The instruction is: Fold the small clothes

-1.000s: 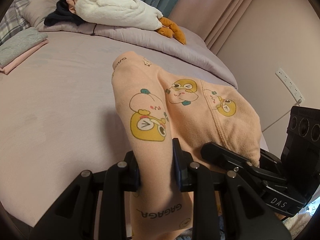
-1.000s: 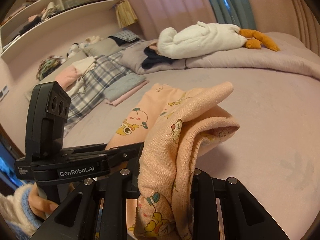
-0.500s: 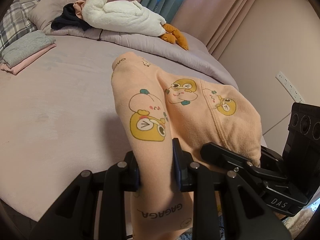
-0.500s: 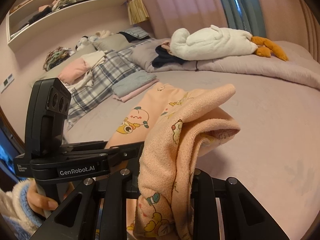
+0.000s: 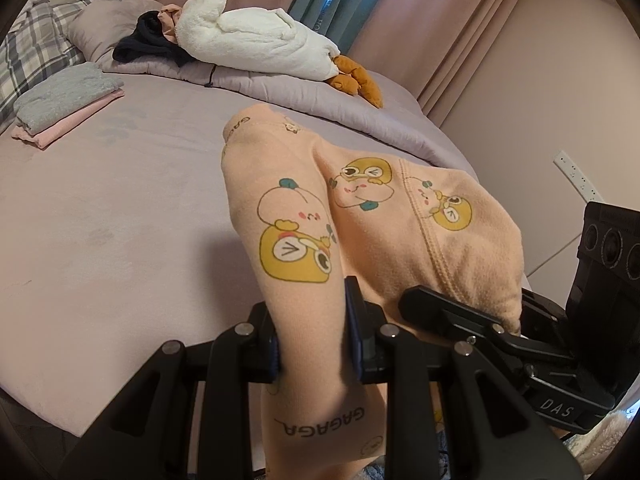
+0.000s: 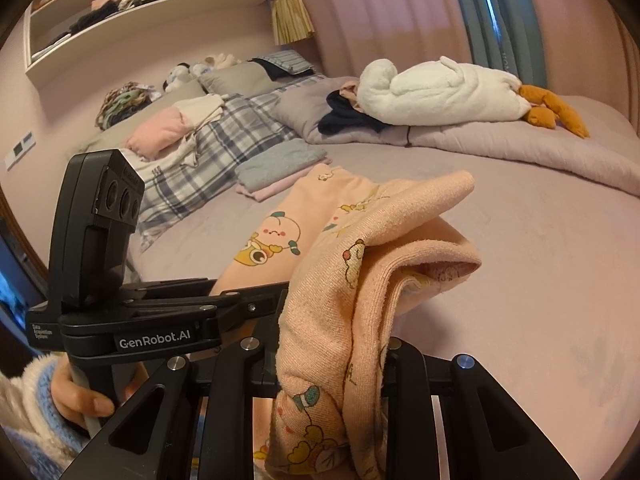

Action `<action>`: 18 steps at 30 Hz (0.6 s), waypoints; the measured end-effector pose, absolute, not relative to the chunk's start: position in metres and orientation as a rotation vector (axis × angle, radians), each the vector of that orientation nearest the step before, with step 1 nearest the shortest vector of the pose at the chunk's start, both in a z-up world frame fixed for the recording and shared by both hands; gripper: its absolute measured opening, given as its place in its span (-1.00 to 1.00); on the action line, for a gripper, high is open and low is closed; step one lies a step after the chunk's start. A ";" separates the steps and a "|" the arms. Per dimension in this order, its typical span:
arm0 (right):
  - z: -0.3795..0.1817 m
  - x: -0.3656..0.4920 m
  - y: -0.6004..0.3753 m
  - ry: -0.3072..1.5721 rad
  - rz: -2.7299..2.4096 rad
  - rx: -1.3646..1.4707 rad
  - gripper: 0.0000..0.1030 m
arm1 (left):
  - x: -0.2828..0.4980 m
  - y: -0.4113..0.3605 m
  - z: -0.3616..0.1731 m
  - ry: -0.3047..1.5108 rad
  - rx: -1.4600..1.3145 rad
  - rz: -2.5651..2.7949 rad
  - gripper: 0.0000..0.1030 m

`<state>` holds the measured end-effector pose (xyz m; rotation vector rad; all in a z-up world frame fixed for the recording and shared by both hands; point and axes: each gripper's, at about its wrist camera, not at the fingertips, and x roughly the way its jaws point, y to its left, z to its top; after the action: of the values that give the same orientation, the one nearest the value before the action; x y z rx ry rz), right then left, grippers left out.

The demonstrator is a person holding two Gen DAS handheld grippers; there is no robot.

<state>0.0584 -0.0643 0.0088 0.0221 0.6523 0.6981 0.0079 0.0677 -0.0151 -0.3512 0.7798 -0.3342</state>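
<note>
A small peach garment (image 5: 404, 216) with yellow cartoon prints is held up over the front part of a bed (image 5: 120, 208), bunched in folds. My left gripper (image 5: 314, 336) is shut on one part of it. My right gripper (image 6: 330, 364) is shut on another bunched part of the same garment (image 6: 360, 280). The two grippers are close together: the right one shows in the left wrist view (image 5: 500, 332), and the left one shows in the right wrist view (image 6: 160, 320), held by a hand in a fluffy sleeve.
A folded grey and pink pile (image 5: 64, 100) lies at the bed's left. A white plush goose (image 5: 256, 46) lies on a rolled quilt at the far side. Plaid bedding and clothes (image 6: 192, 140) lie beyond, under wall shelves (image 6: 120, 12).
Both grippers have moved with the garment a little towards the bed; the pile and the plush now sit lower and nearer in view. The grips have not changed.
</note>
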 end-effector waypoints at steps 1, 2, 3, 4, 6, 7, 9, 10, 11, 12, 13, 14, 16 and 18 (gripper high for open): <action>0.009 0.060 -0.065 0.654 0.701 0.019 -0.48 | 0.008 0.069 -0.015 0.781 -0.353 -0.333 -0.51; 0.009 0.060 -0.064 0.655 0.702 0.017 -0.48 | 0.008 0.070 -0.015 0.782 -0.355 -0.332 -0.51; 0.010 0.060 -0.062 0.656 0.704 0.014 -0.48 | 0.008 0.071 -0.015 0.782 -0.357 -0.330 -0.51; 0.010 0.059 -0.062 0.656 0.705 0.011 -0.48 | 0.007 0.071 -0.015 0.783 -0.358 -0.328 -0.51; 0.011 0.060 -0.061 0.656 0.707 0.005 -0.48 | 0.005 0.072 -0.014 0.782 -0.360 -0.326 -0.51; 0.011 0.060 -0.060 0.657 0.709 0.003 -0.48 | 0.004 0.071 -0.014 0.781 -0.361 -0.323 -0.51; 0.012 0.061 -0.059 0.657 0.712 -0.006 -0.48 | 0.002 0.071 -0.014 0.779 -0.364 -0.320 -0.51; 0.012 0.062 -0.059 0.658 0.713 -0.008 -0.48 | 0.003 0.072 -0.014 0.779 -0.366 -0.320 -0.51; 0.012 0.062 -0.058 0.659 0.714 -0.009 -0.48 | 0.002 0.072 -0.014 0.778 -0.367 -0.319 -0.51; 0.012 0.063 -0.058 0.659 0.715 -0.012 -0.48 | 0.002 0.073 -0.014 0.778 -0.366 -0.318 -0.51; 0.012 0.063 -0.057 0.659 0.715 -0.016 -0.48 | 0.003 0.073 -0.015 0.778 -0.366 -0.319 -0.51; 0.012 0.063 -0.057 0.659 0.715 -0.019 -0.48 | 0.003 0.074 -0.015 0.778 -0.367 -0.319 -0.51; 0.012 0.064 -0.056 0.661 0.716 -0.022 -0.48 | 0.003 0.074 -0.015 0.778 -0.369 -0.320 -0.51; 0.013 0.065 -0.055 0.662 0.715 -0.025 -0.48 | 0.005 0.075 -0.015 0.779 -0.369 -0.320 -0.51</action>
<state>0.0649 -0.0549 0.0128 -0.0247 0.6617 0.7154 0.0049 0.0754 -0.0146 -0.3690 0.7790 -0.3196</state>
